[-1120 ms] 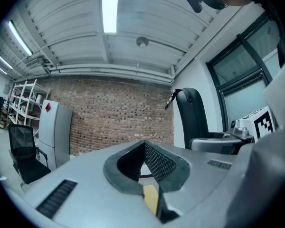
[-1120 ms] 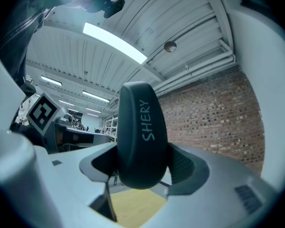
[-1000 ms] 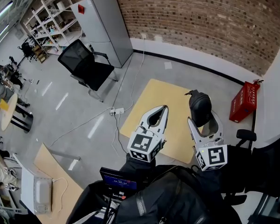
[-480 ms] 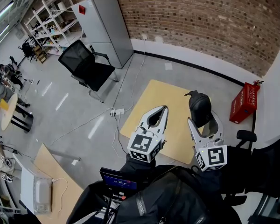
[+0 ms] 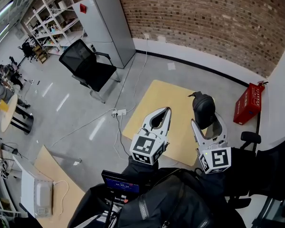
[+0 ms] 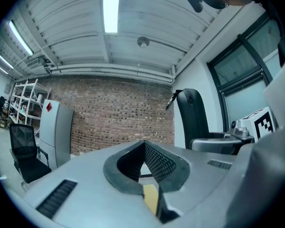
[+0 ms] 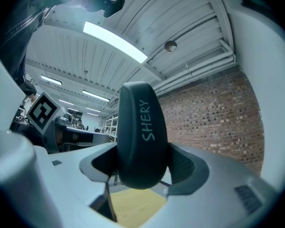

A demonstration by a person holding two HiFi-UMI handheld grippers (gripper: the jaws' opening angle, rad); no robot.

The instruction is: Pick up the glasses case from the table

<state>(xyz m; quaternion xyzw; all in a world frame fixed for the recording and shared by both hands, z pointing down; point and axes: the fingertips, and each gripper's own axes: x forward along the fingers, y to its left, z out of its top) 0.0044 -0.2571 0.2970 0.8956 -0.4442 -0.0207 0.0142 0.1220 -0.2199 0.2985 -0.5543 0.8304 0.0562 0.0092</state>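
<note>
The dark glasses case [image 5: 204,109] is held up above the small yellow-topped table [image 5: 166,118], clamped in my right gripper [image 5: 206,122]. In the right gripper view the case [image 7: 141,133] stands upright between the jaws, with the word SHERY along its side. My left gripper [image 5: 160,117] hangs over the table's left part, jaws closed together with nothing between them. In the left gripper view the tips of the left gripper [image 6: 145,160] meet, their black ribbed pads touching.
A black office chair [image 5: 88,68] and a grey cabinet [image 5: 104,25] stand at the back left. A red box [image 5: 248,103] sits by the brick wall on the right. A power strip with cables [image 5: 118,113] lies on the floor left of the table.
</note>
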